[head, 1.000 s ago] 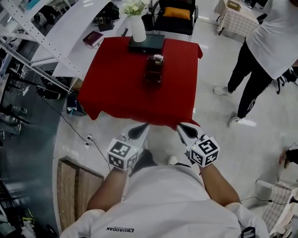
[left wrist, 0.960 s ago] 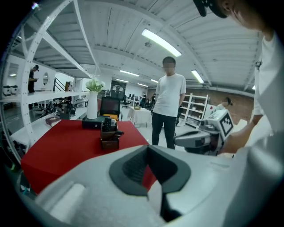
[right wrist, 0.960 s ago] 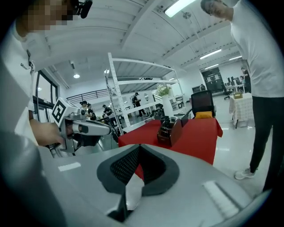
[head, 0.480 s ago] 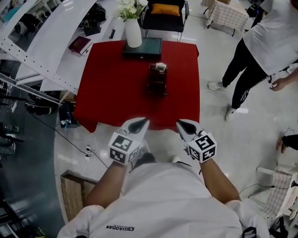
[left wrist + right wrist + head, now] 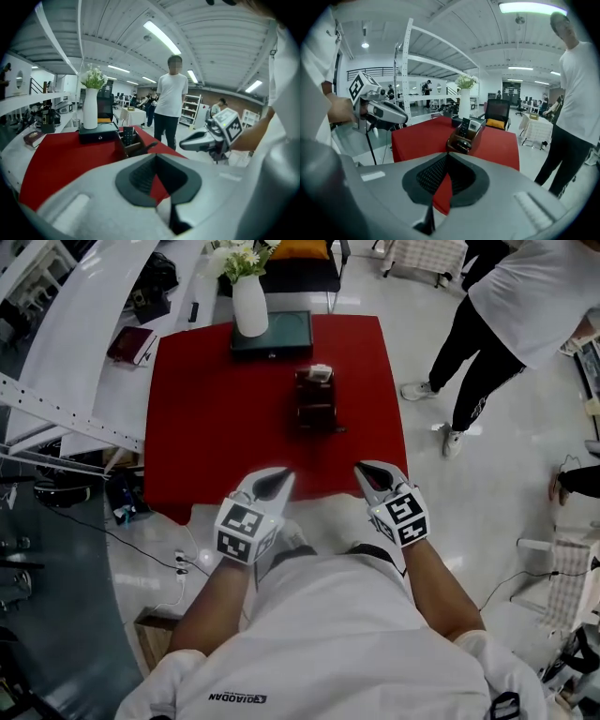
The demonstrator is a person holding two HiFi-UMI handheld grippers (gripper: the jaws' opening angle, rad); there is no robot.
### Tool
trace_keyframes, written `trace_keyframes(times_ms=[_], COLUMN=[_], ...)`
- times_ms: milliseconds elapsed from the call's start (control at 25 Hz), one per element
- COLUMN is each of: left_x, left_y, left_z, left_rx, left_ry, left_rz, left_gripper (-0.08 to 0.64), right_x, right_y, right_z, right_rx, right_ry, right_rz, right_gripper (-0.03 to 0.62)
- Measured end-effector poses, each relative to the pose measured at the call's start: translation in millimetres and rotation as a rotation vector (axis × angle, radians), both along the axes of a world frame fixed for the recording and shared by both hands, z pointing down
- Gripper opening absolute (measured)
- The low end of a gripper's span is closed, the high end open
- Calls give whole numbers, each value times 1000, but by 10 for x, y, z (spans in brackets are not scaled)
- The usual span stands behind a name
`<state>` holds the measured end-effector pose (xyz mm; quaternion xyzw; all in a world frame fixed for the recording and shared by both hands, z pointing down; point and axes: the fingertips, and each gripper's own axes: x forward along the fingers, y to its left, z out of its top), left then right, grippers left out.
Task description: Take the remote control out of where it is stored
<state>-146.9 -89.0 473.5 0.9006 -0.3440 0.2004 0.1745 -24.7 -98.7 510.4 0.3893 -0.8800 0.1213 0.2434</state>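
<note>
A dark wooden holder (image 5: 316, 401) stands upright on the red table (image 5: 216, 418), right of centre. A black remote control (image 5: 464, 127) sticks up out of it, next to a light grey device (image 5: 476, 125); the left gripper view shows the remote (image 5: 127, 136) in the holder (image 5: 133, 144) too. My left gripper (image 5: 268, 485) and right gripper (image 5: 371, 473) hover side by side at the table's near edge, well short of the holder. Both are shut with nothing between the jaws. Each gripper view also shows the other gripper: the right gripper (image 5: 205, 139) and the left gripper (image 5: 383, 111).
A white vase with flowers (image 5: 249, 302) stands on a flat black box (image 5: 274, 334) at the table's far edge. A person (image 5: 511, 320) stands right of the table. A chair with an orange cushion (image 5: 302, 251) is behind it, and a white shelf with a book (image 5: 129, 343) is at left.
The view has moved forward, so the table lies closer and the holder sits lower in the head view. Both grippers have come up to the table's near edge, still shut.
</note>
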Motion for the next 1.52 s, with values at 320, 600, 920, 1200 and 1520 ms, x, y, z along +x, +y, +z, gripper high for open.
trace_keyframes(times_ms=[320, 600, 920, 1200, 1520], left_x=[-175, -171, -261, -170, -122], left_y=[-99, -163, -275, -520, -552], left_z=[113, 114, 194, 195, 217], left_rx=[-16, -22, -51, -49, -75], left_ry=[3, 23, 28, 24, 13], left_rz=[53, 61, -23, -92, -164], left_gripper=[2, 2, 2, 2, 2], right_x=[-108, -123, -152, -214, -351], right_y=[-225, -460, -792, -920, -913], right_z=[41, 171, 303, 411, 390], right_rx=[49, 76, 117, 173, 213], right_ry=[121, 270, 438, 532, 498], right_rz=[36, 2, -119, -278, -406], right_gripper=[34, 67, 117, 120, 65])
